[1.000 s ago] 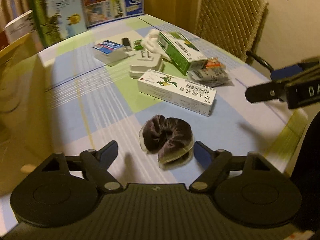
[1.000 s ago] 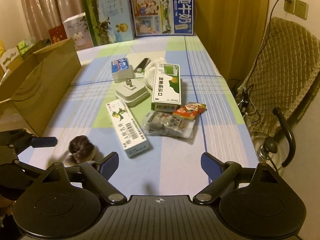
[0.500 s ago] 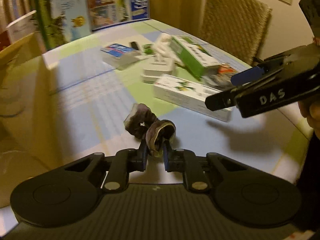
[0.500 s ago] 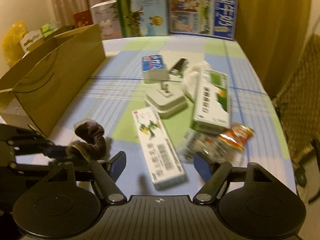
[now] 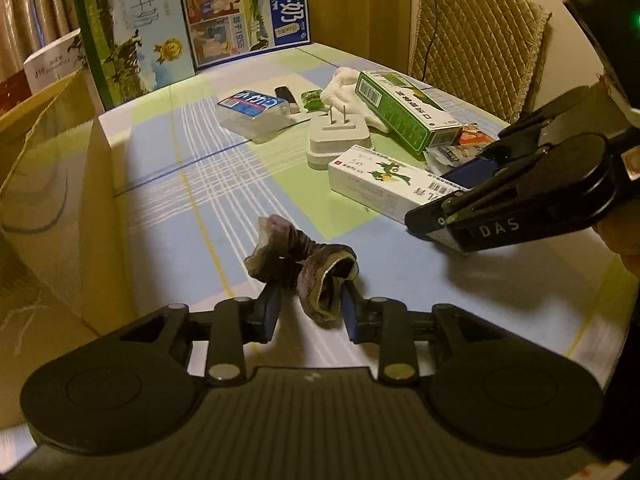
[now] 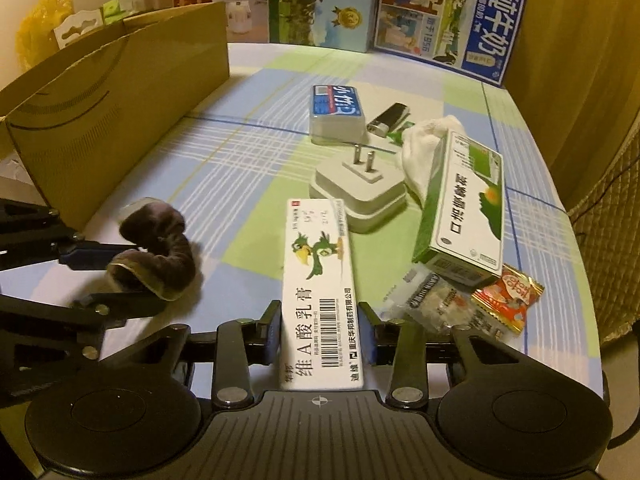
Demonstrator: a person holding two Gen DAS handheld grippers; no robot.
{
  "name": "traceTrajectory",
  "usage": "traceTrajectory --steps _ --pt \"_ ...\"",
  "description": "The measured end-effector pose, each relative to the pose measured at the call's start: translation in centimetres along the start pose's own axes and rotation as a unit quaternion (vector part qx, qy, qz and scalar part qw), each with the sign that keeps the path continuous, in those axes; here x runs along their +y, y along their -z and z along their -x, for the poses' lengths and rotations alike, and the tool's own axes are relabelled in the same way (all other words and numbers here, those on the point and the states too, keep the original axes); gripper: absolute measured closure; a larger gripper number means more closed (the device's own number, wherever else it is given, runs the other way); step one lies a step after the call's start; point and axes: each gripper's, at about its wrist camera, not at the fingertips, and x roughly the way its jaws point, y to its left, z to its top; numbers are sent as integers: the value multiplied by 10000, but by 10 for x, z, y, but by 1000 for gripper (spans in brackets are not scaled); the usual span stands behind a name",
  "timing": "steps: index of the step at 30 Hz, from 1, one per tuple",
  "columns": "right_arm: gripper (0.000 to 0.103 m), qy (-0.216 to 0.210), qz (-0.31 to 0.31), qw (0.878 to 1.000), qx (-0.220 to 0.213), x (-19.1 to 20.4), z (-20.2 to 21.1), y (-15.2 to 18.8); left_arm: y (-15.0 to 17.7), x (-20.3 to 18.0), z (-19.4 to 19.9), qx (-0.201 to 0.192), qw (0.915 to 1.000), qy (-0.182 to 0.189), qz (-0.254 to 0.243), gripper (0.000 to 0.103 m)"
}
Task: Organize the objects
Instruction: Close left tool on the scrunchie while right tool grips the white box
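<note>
The dark velvet scrunchie (image 5: 304,268) sits low in the centre of the left wrist view, pinched between the pads of the left gripper (image 5: 308,312); the jaws are drawn in on one folded end of it, so the rest flops forward and to the left, and whether it hangs clear of the checked tablecloth (image 5: 192,184) cannot be told for sure; in the right wrist view it droops at the left edge, just beside the brown cardboard box (image 6: 120,112), which looks the likely place to drop it, being open-topped and close at hand.

Over to the right gripper (image 6: 320,332); its pads sit tight against both long sides of the white ointment carton (image 6: 318,280), at the barcode end, low in the frame; a grip across the narrow width suits a long light box, though it may tip at the far end when raised; the carton appears flat on the cloth for now.

Beyond it, mid-frame, the white plug adapter (image 6: 360,192) lies prongs up, touching the carton's far end; the green medicine box (image 6: 464,208) rests to the right, over snack packets (image 6: 472,304); those wait untouched.
</note>
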Motion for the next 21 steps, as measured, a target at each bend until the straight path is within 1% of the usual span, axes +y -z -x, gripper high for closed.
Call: traceTrajectory --steps 3,4,5,7,11,16,21 --pt "67 4 46 10000 5 3 0 -1 -1 -3 -1 -45 9999 -56 -141 77" --pt "67 -21 16 10000 7 4 0 -1 -1 -3 -1 -50 9999 -45 -155 84" --pt "68 -40 -20 10000 5 3 1 0 -2 -3 -1 -54 9999 -29 -150 88" --pt "68 -50 -84 10000 10 4 3 1 -3 -3 0 -54 9999 -9 -96 91" --pt "68 -80 -155 9998 -39 7 11 2 -4 -2 6 -86 10000 -36 -7 93" --pt "68 -62 -329 9993 -188 7 26 0 -12 -2 20 -197 9997 -168 -9 93" --pt "68 -11 -587 9980 -233 4 43 1 -21 -2 43 -343 9991 -245 -64 93"
